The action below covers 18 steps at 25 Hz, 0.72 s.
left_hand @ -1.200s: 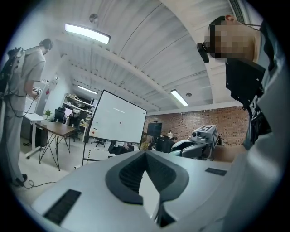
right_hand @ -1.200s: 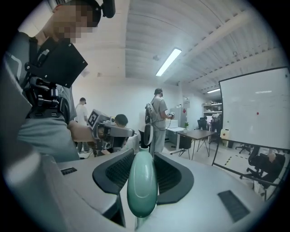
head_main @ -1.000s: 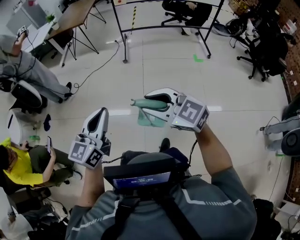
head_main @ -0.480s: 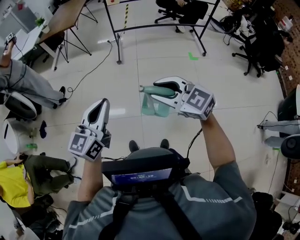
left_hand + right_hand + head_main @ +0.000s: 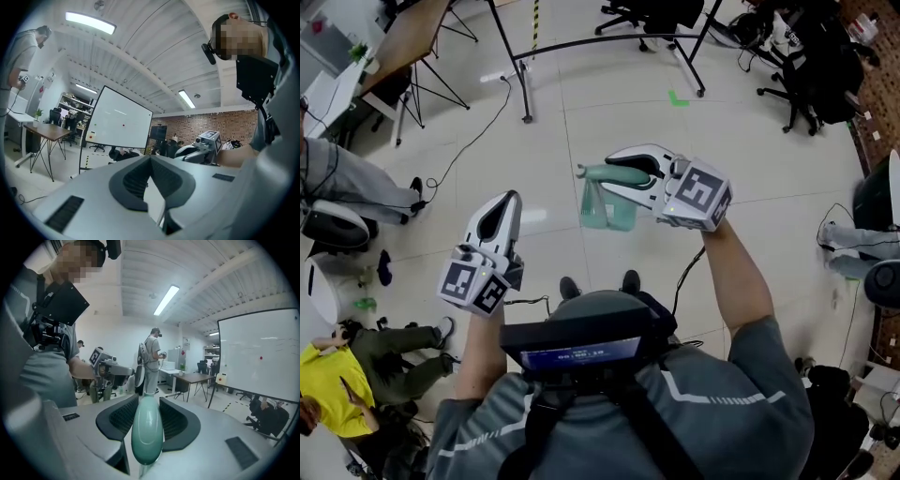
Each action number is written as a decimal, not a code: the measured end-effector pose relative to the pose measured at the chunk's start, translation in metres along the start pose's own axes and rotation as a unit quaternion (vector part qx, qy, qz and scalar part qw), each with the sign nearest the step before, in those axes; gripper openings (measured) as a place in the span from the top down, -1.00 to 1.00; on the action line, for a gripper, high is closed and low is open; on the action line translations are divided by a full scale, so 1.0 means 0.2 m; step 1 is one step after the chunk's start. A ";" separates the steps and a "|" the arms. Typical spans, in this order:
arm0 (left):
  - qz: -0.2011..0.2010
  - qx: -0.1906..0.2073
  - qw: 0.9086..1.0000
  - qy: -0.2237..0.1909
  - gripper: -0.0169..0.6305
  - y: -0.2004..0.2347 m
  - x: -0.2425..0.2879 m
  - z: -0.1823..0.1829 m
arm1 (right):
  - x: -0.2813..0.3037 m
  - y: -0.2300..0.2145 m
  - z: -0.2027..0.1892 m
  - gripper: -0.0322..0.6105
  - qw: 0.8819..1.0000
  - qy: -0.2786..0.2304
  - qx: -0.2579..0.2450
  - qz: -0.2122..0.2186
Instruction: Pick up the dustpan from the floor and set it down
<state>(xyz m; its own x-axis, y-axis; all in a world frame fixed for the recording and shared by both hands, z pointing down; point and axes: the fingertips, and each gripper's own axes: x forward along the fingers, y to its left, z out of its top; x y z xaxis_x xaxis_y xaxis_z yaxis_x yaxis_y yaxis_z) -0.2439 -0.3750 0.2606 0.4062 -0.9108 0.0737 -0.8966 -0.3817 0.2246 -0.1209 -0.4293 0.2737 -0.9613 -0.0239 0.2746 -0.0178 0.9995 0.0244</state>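
Gripped dustpan (image 5: pixel 606 208) by its handle (image 5: pixel 146 437) in right claw (image 5: pixel 614 176), well above floor (image 5: pixel 750 141), handle lying along the jaws, pan hanging below the tips; held left claw (image 5: pixel 501 204) together, empty, apart at the side, leaving set-down likely to right claw.

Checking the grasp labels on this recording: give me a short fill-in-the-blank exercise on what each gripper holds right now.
1. The right gripper is shut on the dustpan's ____.
2. The left gripper, its jaws together, holds ____.
3. The dustpan hangs in the air and does not rest on the ____.
Missing words: handle; nothing; floor.
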 end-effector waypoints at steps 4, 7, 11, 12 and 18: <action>0.000 -0.017 1.000 0.011 0.88 0.10 0.19 -0.10 | 0.06 -0.18 -0.18 0.40 1.000 0.008 0.018 0.008; -0.002 -0.023 0.999 0.025 0.88 0.20 0.33 -0.26 | 0.15 -0.28 -0.40 0.40 0.999 0.015 0.034 0.023; 0.008 -0.023 0.999 0.046 0.88 0.40 0.51 -0.60 | 0.32 -0.39 -0.77 0.40 0.997 0.030 0.049 0.047; 0.013 -0.026 0.998 0.052 0.88 0.46 0.56 -0.70 | 0.37 -0.42 -0.87 0.40 0.997 0.033 0.050 0.050; 0.028 -0.050 0.994 0.090 0.88 0.68 0.76 -1.26 | 0.59 -0.54 -1.45 0.41 0.995 0.049 0.059 0.062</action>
<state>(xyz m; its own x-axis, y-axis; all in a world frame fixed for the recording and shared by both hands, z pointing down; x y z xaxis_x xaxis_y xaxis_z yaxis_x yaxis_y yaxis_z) -0.2600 -0.5252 0.5465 0.3885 -0.8839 0.2603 -0.9005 -0.3043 0.3105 -0.1527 -0.5444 0.5819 -0.9270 0.1036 0.3605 0.0615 0.9901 -0.1266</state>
